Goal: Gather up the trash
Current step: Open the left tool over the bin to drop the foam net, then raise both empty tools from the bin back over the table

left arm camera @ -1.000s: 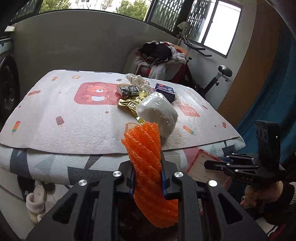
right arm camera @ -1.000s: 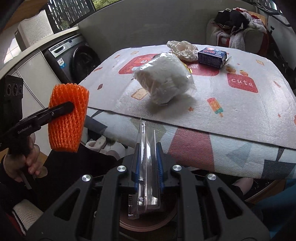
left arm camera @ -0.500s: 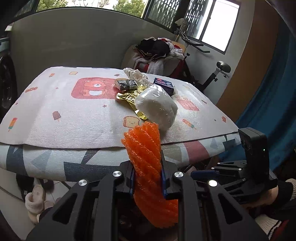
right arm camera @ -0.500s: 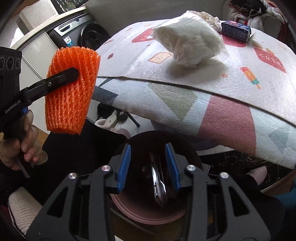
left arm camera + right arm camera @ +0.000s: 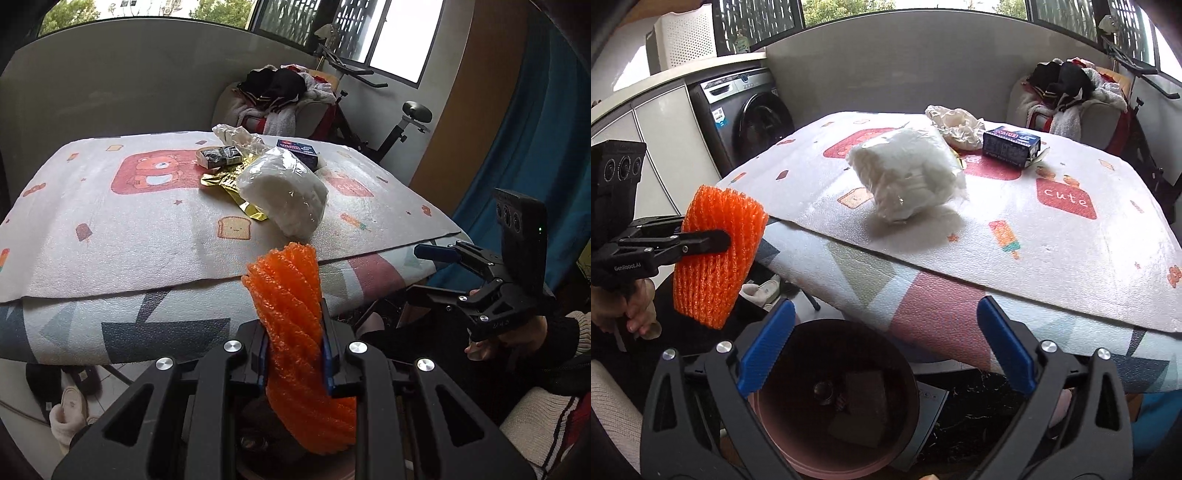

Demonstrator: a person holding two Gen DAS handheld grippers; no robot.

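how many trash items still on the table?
5: white bag nearest the front edge, gold wrapper partly under it, black packet, crumpled plastic and blue box behind. More may be hidden behind the bag.

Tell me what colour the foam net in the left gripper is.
Bright orange: the foam net shows best in the right wrist view.

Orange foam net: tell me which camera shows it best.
The right wrist view. There the orange foam net shows nearly whole from the side, pinched in the left gripper. The left wrist view shows it edge-on, its middle hidden between that gripper's fingers.
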